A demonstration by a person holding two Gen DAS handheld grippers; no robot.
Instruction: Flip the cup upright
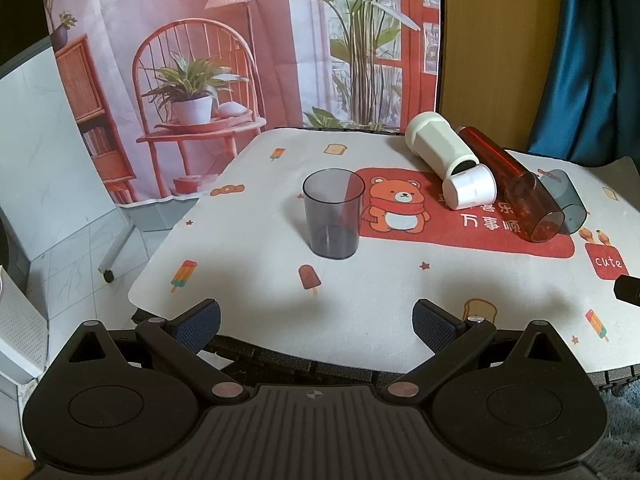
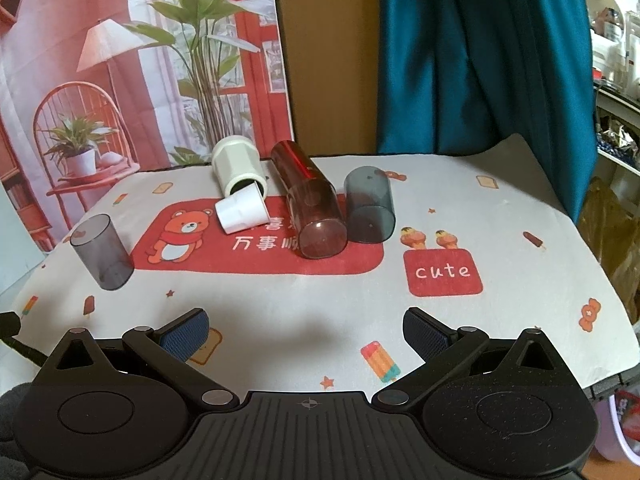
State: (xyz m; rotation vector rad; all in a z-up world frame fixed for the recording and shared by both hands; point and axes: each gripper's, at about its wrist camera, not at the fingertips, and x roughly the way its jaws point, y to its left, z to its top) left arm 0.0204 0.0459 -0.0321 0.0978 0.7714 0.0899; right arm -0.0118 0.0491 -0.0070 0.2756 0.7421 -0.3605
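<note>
A smoky grey clear cup stands upright, mouth up, on the table mat; it also shows in the right wrist view at the left. A second grey cup lies on its side beside a red clear cup, also on its side. A small white cup lies at the mouth of a larger white cup. My left gripper is open and empty, short of the upright cup. My right gripper is open and empty, short of the lying cups.
The printed mat covers the table, with its near edge under both grippers. A printed backdrop hangs behind, with a teal curtain at the right. The tiled floor lies off the table's left edge.
</note>
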